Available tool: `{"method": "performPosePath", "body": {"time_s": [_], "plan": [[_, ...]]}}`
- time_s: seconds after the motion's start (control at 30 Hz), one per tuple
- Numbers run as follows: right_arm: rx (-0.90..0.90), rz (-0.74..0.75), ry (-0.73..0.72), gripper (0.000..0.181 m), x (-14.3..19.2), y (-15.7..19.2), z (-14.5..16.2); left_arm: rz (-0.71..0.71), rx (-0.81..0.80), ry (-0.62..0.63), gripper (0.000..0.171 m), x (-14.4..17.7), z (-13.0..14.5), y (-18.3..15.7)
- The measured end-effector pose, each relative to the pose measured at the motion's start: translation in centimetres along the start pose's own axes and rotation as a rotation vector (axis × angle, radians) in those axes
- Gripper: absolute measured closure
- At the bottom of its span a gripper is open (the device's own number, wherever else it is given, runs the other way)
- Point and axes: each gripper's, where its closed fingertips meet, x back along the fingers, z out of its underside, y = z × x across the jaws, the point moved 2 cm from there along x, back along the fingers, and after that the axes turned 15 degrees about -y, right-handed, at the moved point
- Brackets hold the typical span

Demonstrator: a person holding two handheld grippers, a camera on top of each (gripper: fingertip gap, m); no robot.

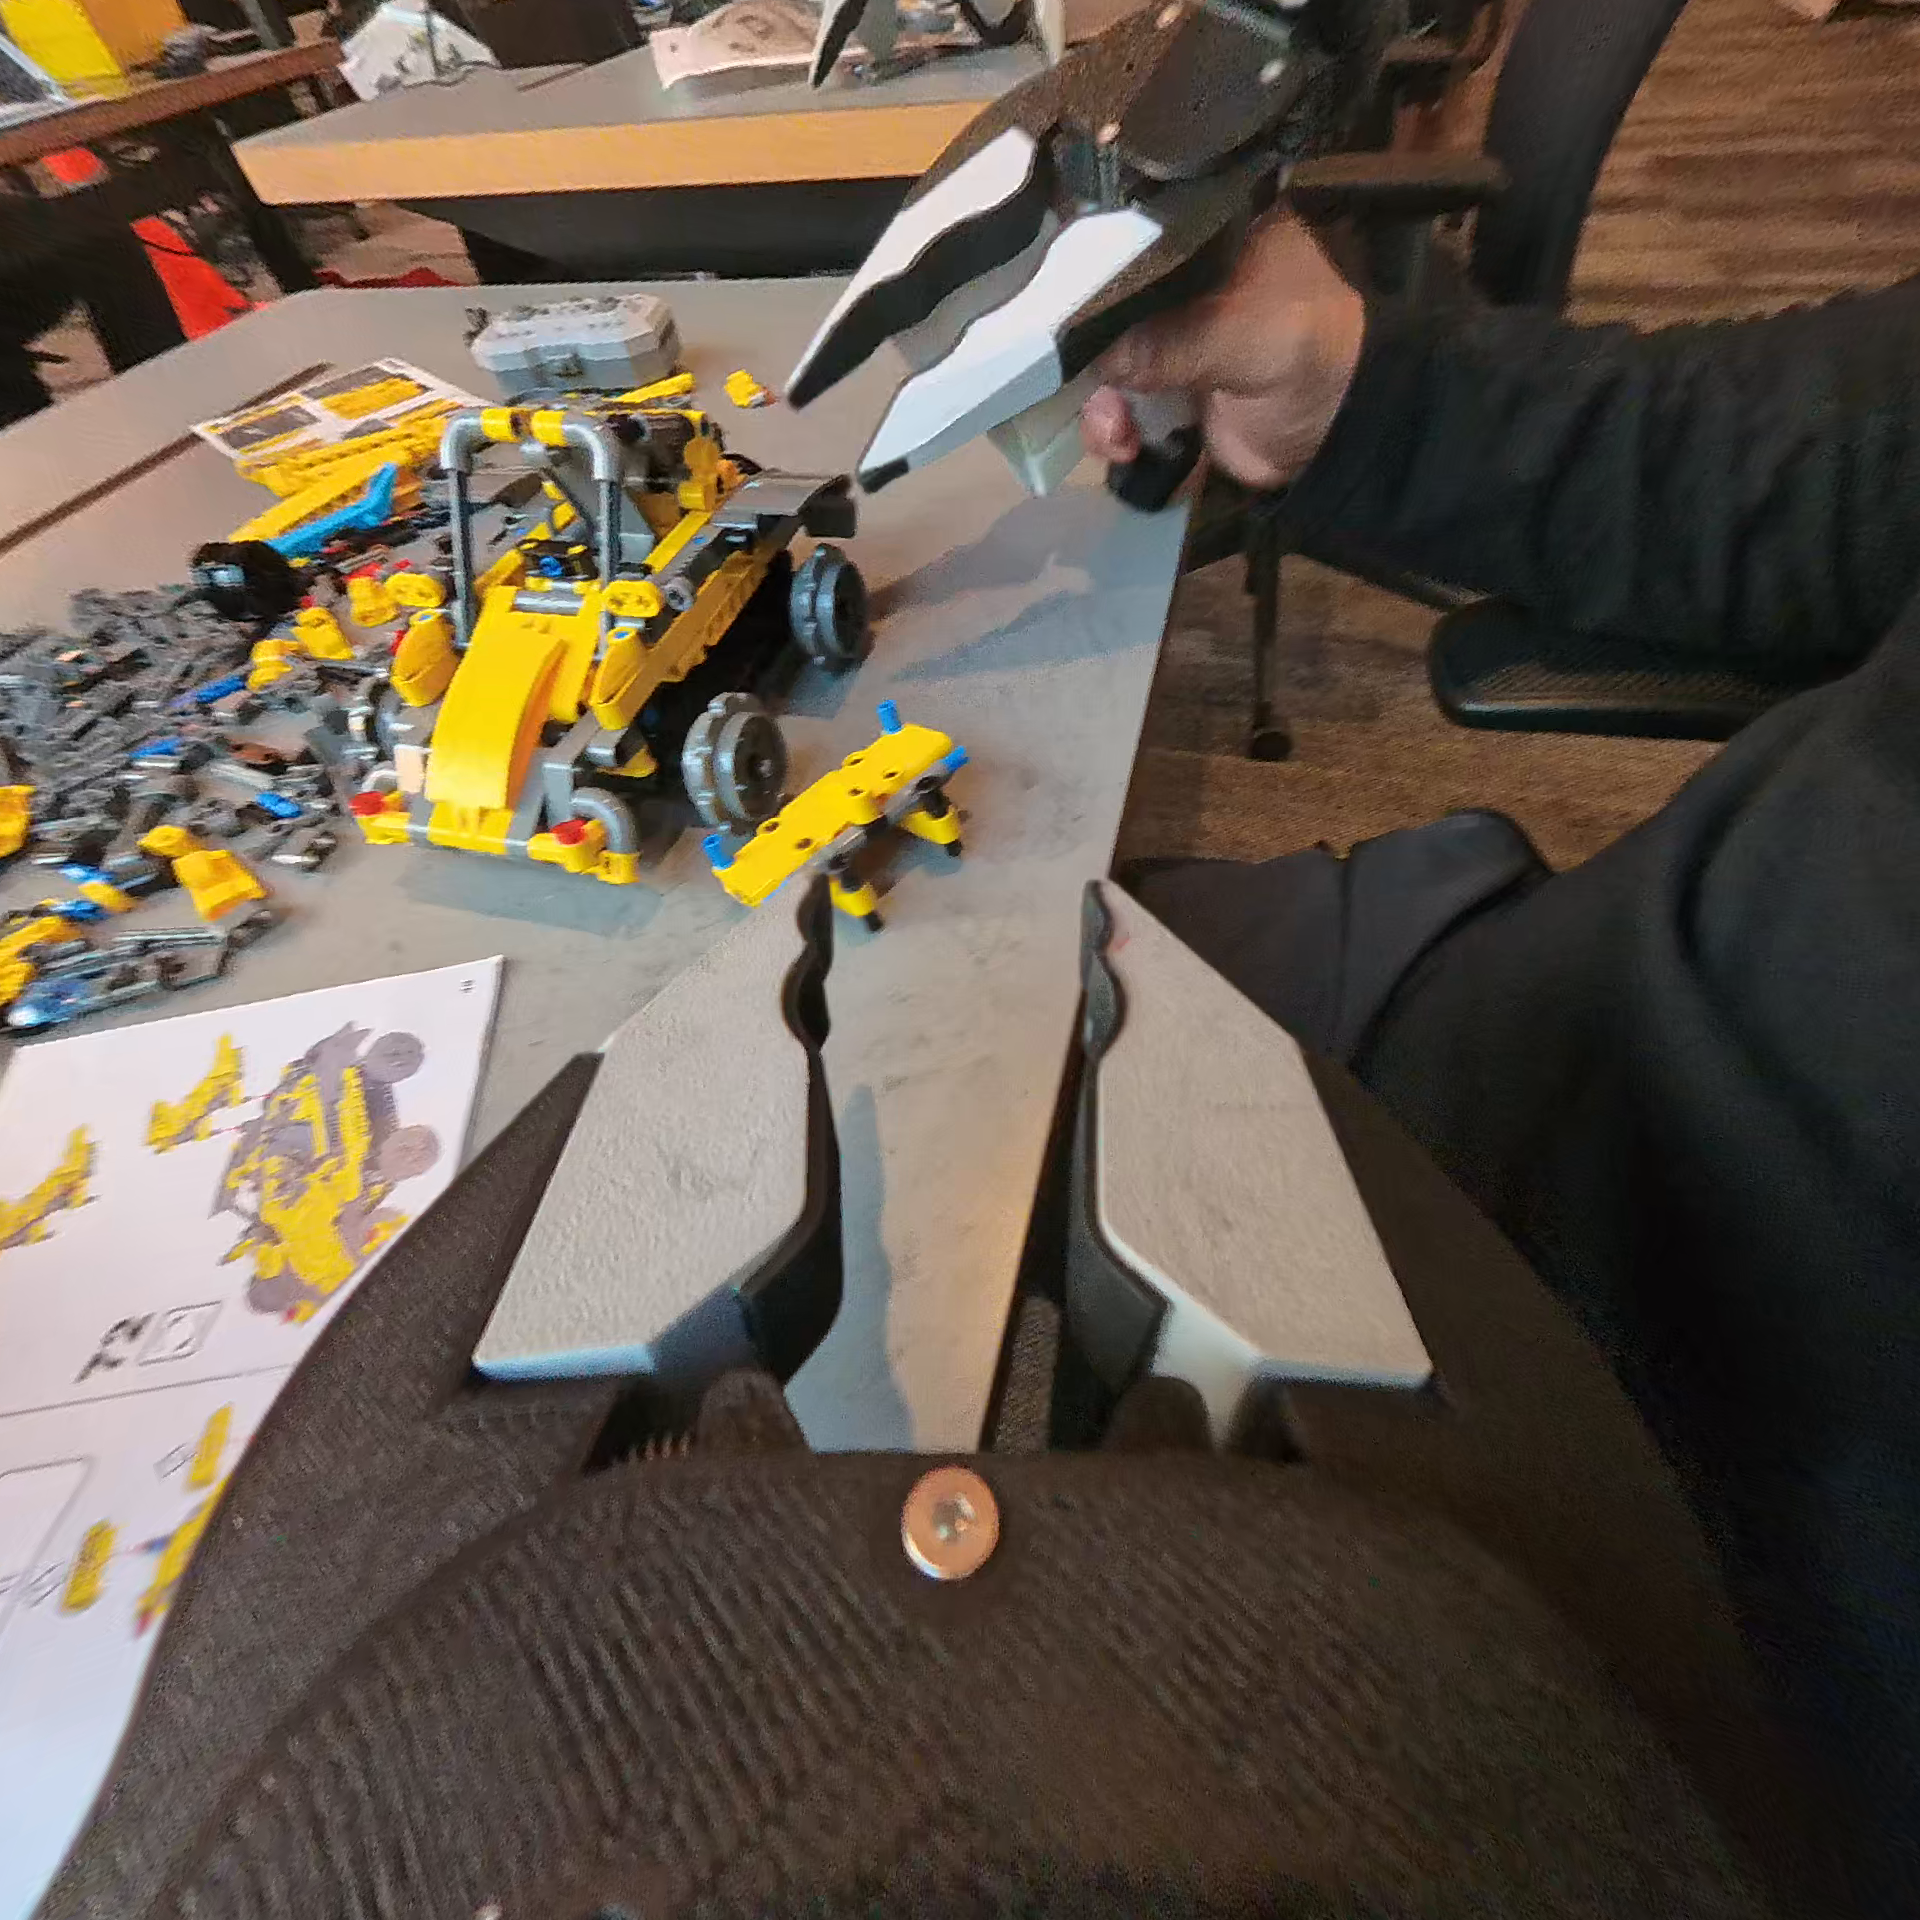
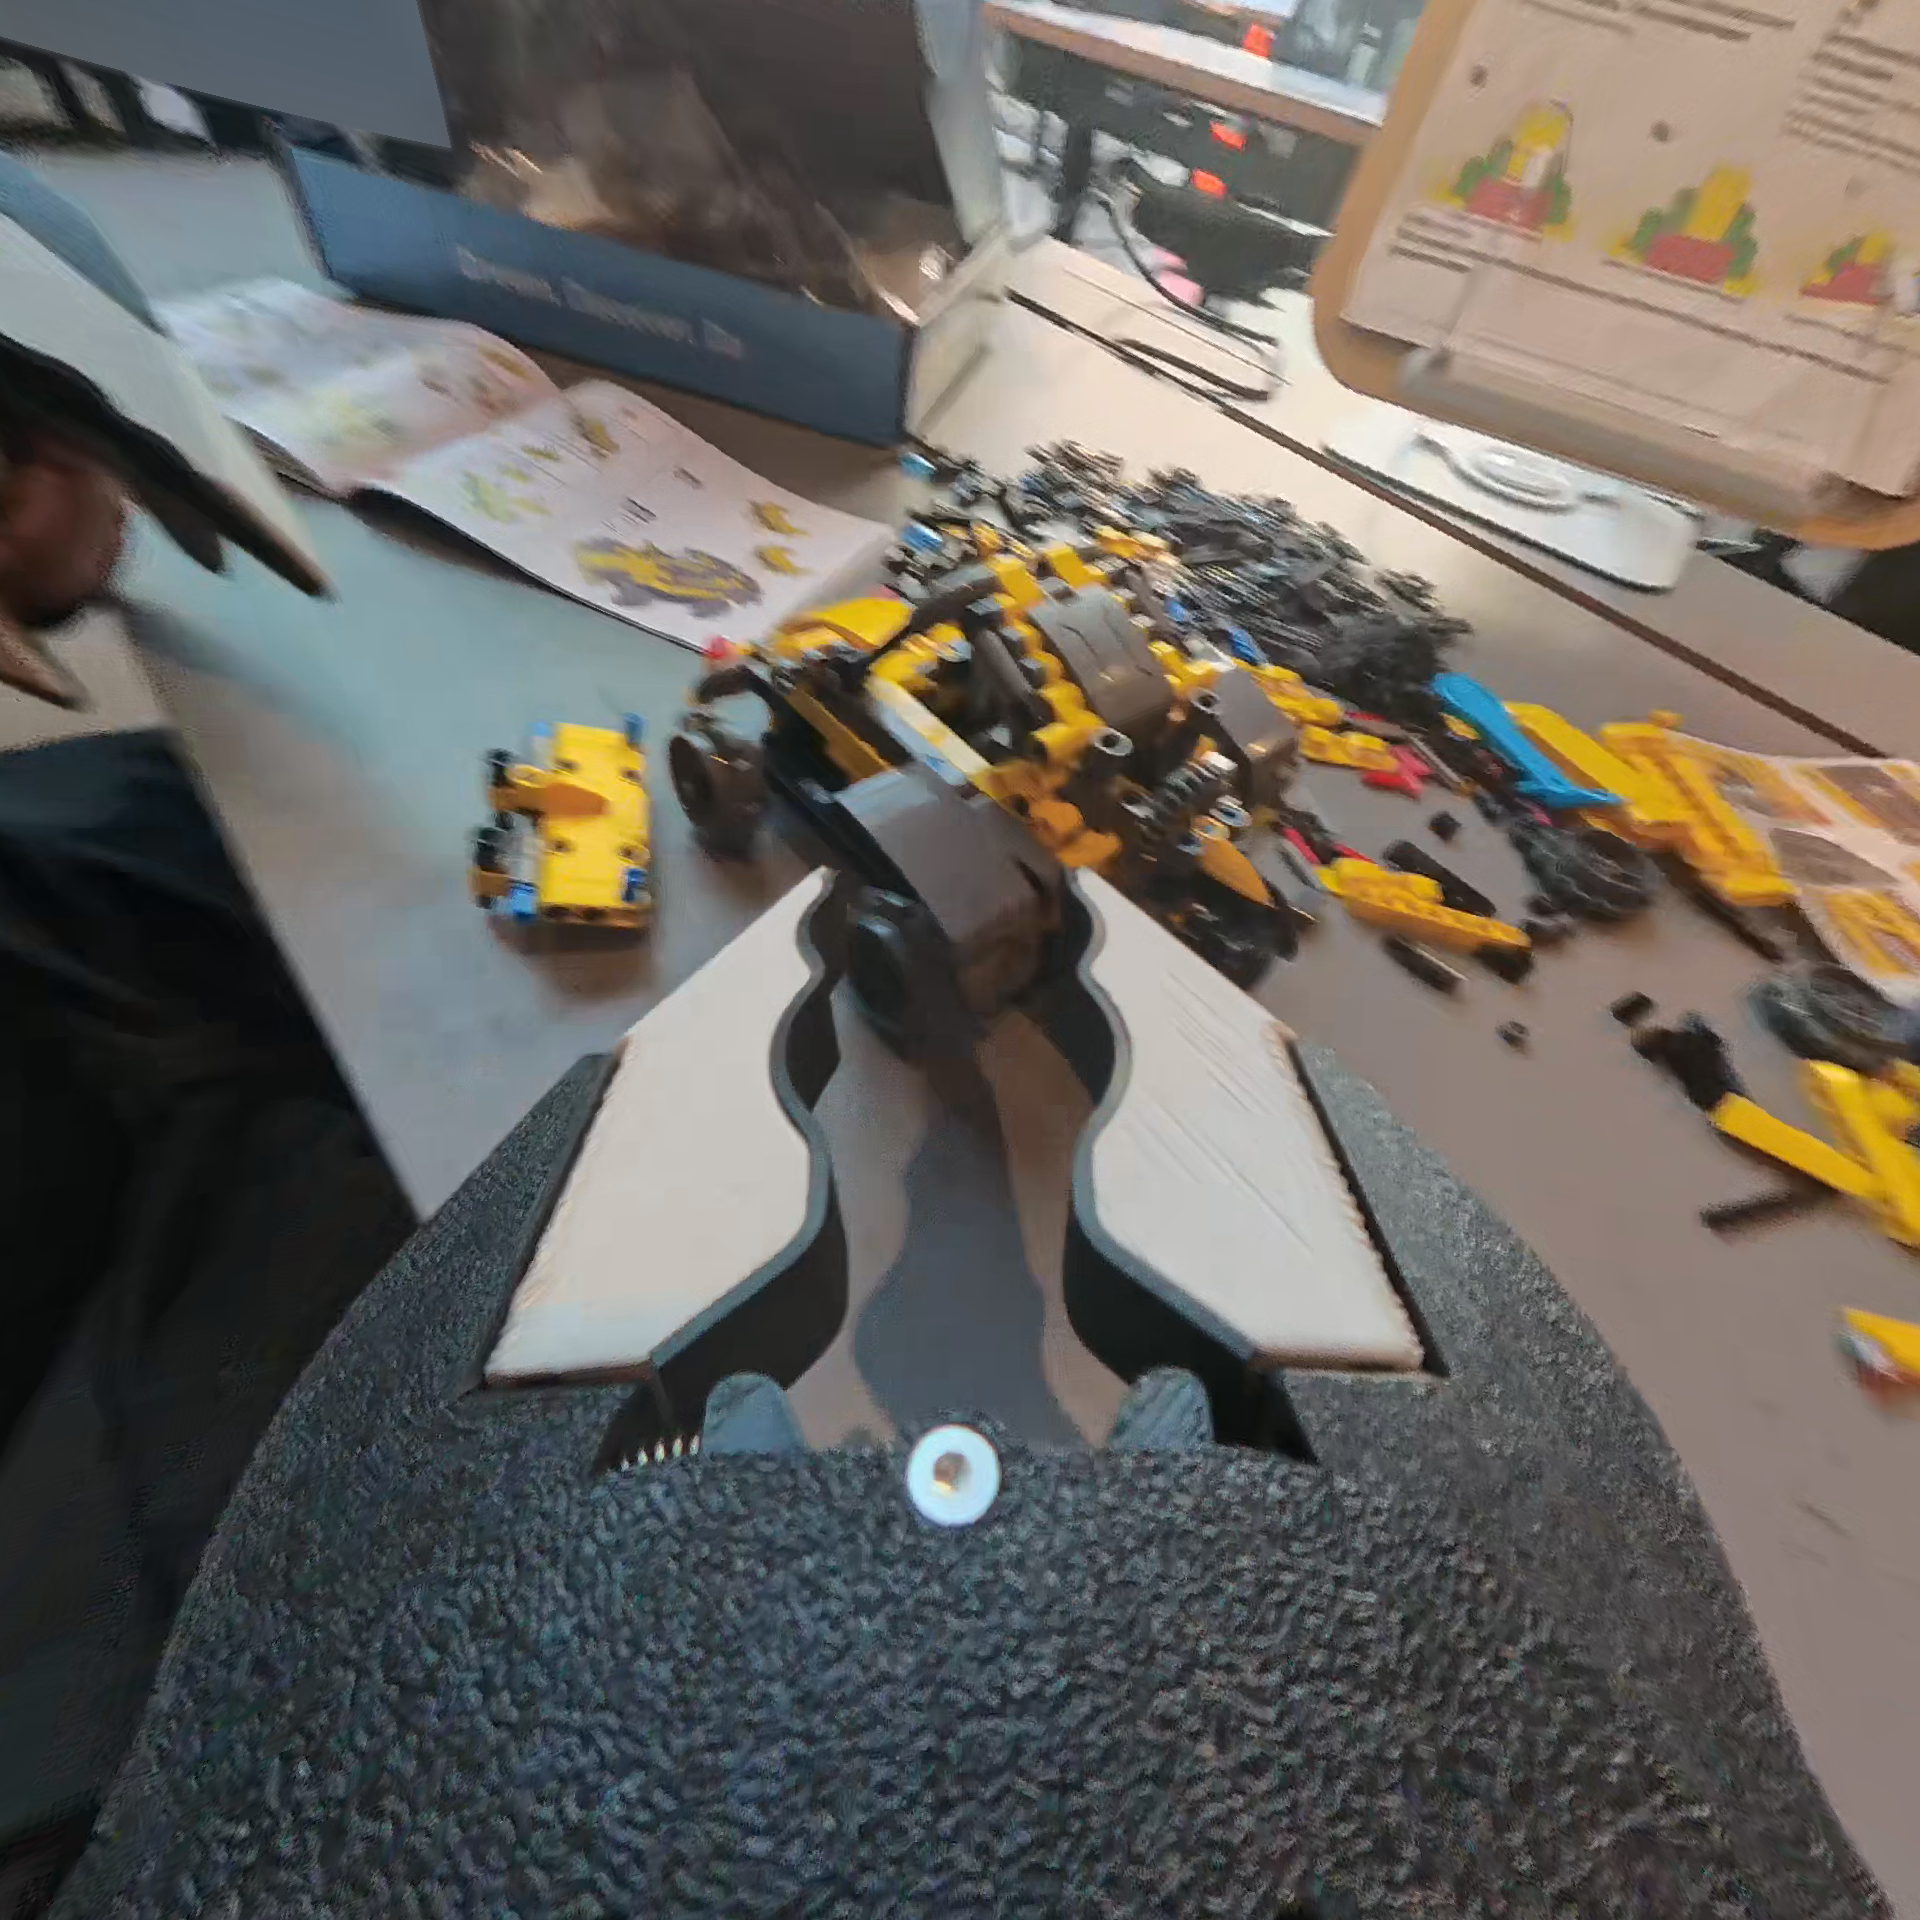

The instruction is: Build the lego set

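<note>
Yellow brick vehicle (image 1: 603,665) stands on the grey table (image 1: 997,665), its dark rear panel just ahead of the right tongs (image 2: 951,914), whose jaws gape empty. To grip cleanly they should straddle that panel squarely. Left tongs (image 1: 951,914), likewise agape and empty, hover just short of a small yellow subassembly (image 1: 842,810).

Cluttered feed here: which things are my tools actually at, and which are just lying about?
At the tools: right tool, open, at the grey rear panel of the yellow vehicle model; left tool, open, nearest the small yellow sub-assembly.
Lying about: loose parts pile, instruction booklet, blue box, grey block.
</note>
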Motion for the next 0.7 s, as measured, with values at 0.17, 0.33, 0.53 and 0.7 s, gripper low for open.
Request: {"method": "performPosePath", "body": {"time_s": [0.17, 0.33, 0.53, 0.7], "plan": [[0.041, 0.028, 0.060, 0.137, 0.2, -2.1, 1.3, -0.058, -0.025, 0.028, 0.127, 1.1, 0.4, 1.3], [-0.026, -0.010, 0.031, 0.133, 0.2, -2.6, 1.1, -0.160, -0.064, 0.053, 0.130, 2.7, 0.6, 3.6], [-0.020, 0.088, 0.045, 0.127, -0.7, -5.3, 1.4, -0.110, 0.016, 0.057, 0.138, 2.5, 0.7, 4.3], [-0.037, 0.122, -0.069, 0.151, -0.3, -7.0, 0.0, -0.118, -0.011, 0.065, 0.136, 1.5, 0.8, 5.3]]}}
